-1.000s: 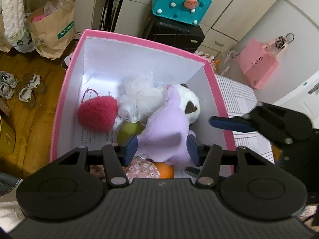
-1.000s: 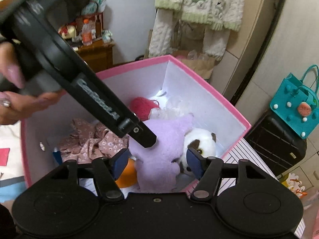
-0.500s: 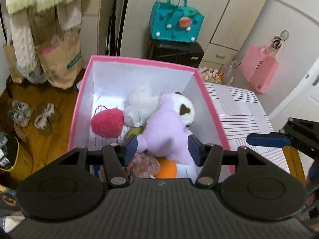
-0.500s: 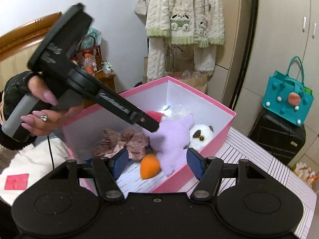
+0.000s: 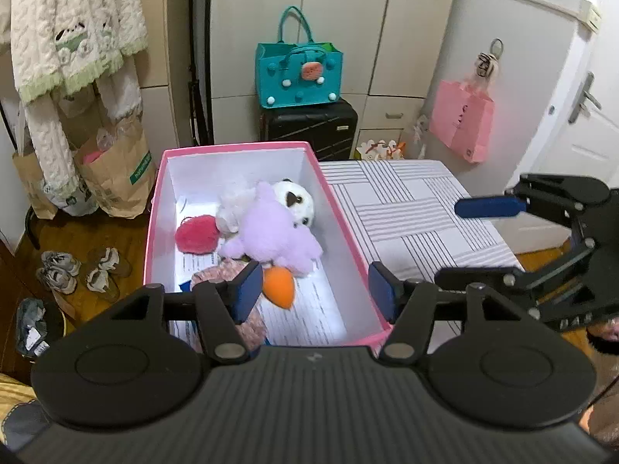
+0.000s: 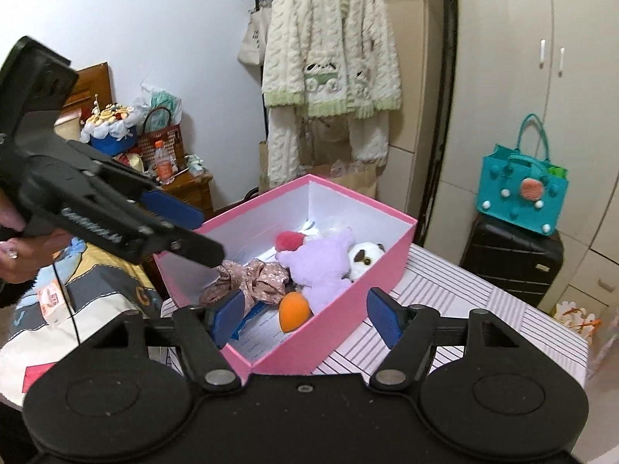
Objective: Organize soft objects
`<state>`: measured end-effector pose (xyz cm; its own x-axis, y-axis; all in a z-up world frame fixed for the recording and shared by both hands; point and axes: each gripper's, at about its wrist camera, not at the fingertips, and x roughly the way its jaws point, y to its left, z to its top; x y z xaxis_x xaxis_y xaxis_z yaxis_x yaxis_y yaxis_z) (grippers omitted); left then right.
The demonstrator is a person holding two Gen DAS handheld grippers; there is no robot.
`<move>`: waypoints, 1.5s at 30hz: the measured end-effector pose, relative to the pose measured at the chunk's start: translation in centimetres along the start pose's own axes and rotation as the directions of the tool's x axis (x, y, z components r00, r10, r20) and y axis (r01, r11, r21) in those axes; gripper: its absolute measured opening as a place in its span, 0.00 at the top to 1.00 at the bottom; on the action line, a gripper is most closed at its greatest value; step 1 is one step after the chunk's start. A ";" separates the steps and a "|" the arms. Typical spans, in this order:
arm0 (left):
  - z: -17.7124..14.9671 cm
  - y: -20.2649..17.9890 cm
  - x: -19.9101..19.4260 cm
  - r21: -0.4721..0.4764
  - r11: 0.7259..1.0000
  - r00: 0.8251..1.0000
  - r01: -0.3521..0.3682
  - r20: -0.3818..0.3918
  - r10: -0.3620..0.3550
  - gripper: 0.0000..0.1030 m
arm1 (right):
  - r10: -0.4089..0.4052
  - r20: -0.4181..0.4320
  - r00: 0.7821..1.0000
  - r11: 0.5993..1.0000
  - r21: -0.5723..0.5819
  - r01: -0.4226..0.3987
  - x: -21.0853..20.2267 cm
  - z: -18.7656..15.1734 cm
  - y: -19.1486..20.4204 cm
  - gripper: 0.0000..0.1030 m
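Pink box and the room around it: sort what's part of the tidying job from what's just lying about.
Job:
pink box
purple plush
panda plush
red pompom
floral scrunchie
orange soft piece

Lying about:
teal bag
black suitcase
shoes
paper bags

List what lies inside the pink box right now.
Inside the pink box: a purple plush lying over a white panda-like plush, a red pompom, a white fluffy item, floral fabric, an orange piece, and printed paper. Anything beneath the plush is hidden.
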<state>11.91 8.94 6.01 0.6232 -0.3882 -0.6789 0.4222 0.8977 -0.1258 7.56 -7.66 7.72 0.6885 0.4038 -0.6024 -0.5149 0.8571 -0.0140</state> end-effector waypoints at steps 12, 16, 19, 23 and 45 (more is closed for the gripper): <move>-2.1 -3.9 -2.2 0.087 0.995 0.999 -0.046 0.003 0.045 0.03 | -0.213 -0.150 0.965 0.965 0.123 0.232 -3.4 -2.1 -0.2 0.03; -3.4 -4.7 -2.1 0.078 0.992 0.995 -0.096 0.019 0.095 0.00 | -0.259 -0.069 0.964 0.947 0.179 0.267 -5.3 -4.2 -0.2 0.03; -4.0 -5.4 -1.2 0.094 0.985 0.988 -0.142 -0.041 0.146 0.00 | -0.281 -0.047 0.958 0.930 0.234 0.284 -6.0 -5.5 -0.1 0.03; -5.0 -6.0 -0.1 0.114 0.986 0.988 -0.118 -0.090 0.128 0.00 | -0.326 -0.036 0.945 0.909 0.262 0.323 -6.6 -6.3 0.7 0.03; -8.1 -8.6 -0.8 0.001 0.970 0.964 -0.242 0.109 0.240 0.00 | -0.468 0.012 0.884 0.846 0.294 0.444 -8.4 -9.2 3.3 0.03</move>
<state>2.46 3.26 1.74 0.7747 -0.1813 -0.6058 0.2593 0.9649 0.0428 -4.66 -11.15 5.44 0.8556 -0.0405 -0.5160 0.0202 0.9988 -0.0448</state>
